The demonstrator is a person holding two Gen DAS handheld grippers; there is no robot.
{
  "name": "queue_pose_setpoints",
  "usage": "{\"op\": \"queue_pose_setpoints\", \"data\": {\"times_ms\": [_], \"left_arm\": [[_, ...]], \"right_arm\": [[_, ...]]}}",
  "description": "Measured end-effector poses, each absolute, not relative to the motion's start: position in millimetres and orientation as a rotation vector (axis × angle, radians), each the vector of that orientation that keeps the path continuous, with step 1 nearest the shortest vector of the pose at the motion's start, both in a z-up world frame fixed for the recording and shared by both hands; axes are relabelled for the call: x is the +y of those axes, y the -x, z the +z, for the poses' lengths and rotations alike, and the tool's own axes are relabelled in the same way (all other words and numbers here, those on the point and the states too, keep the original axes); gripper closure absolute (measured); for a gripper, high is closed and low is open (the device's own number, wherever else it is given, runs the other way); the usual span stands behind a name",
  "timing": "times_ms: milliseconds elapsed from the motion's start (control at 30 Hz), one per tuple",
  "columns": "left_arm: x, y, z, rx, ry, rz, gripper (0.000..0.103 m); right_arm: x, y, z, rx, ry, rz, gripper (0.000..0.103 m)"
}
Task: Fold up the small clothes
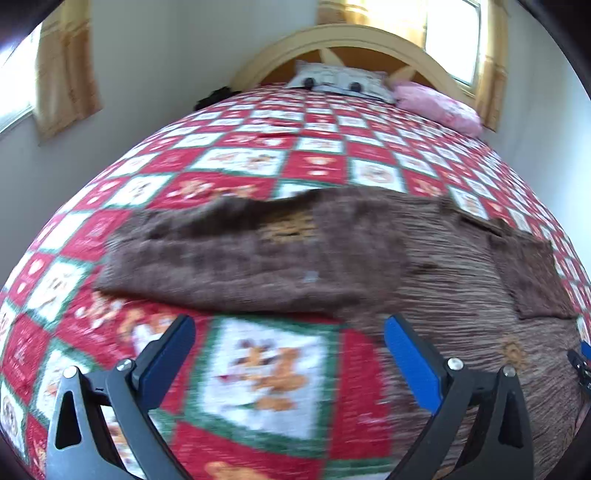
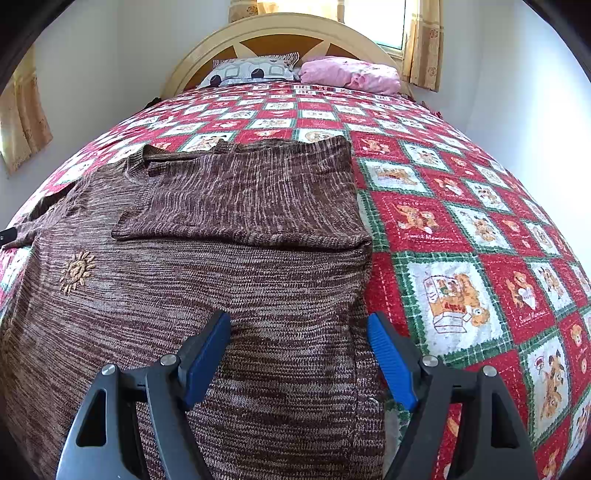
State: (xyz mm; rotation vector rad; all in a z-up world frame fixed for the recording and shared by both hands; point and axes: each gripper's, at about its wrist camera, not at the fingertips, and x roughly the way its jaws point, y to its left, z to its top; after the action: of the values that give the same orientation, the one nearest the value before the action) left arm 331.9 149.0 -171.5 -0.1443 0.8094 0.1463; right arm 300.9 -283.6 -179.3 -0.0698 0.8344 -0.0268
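A brown knit sweater [image 2: 229, 280] lies flat on the red patchwork quilt [image 2: 443, 221]. Its right sleeve [image 2: 251, 195] is folded across the chest, and a small orange sun motif [image 2: 77, 271] shows on the left. My right gripper [image 2: 299, 354] is open and empty above the sweater's lower right part, near its side edge. In the left wrist view the sweater [image 1: 369, 251] stretches across the middle, with the left sleeve [image 1: 207, 258] lying out to the left. My left gripper [image 1: 290, 354] is open and empty over the quilt [image 1: 258, 369], just below that sleeve.
A patterned pillow [image 2: 255, 70] and a pink pillow [image 2: 351, 74] lie at the curved wooden headboard [image 2: 280, 33]. Curtained windows [image 2: 406, 29] and white walls surround the bed. The right gripper's tip [image 1: 581, 363] shows at the left view's right edge.
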Motion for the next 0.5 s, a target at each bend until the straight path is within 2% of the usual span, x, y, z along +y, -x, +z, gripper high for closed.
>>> {"op": "queue_pose_setpoints", "data": {"times_ms": [267, 500], "left_arm": [[231, -321, -184, 0.827, 0.3, 0.263, 0.001], [273, -318, -194, 0.826, 0.553, 0.258, 0.02]], "right_arm": [[-245, -287, -160, 0.798, 0.075, 0.056, 0.026], [-167, -273, -151, 0.74, 0.212, 0.226, 0.026]]}}
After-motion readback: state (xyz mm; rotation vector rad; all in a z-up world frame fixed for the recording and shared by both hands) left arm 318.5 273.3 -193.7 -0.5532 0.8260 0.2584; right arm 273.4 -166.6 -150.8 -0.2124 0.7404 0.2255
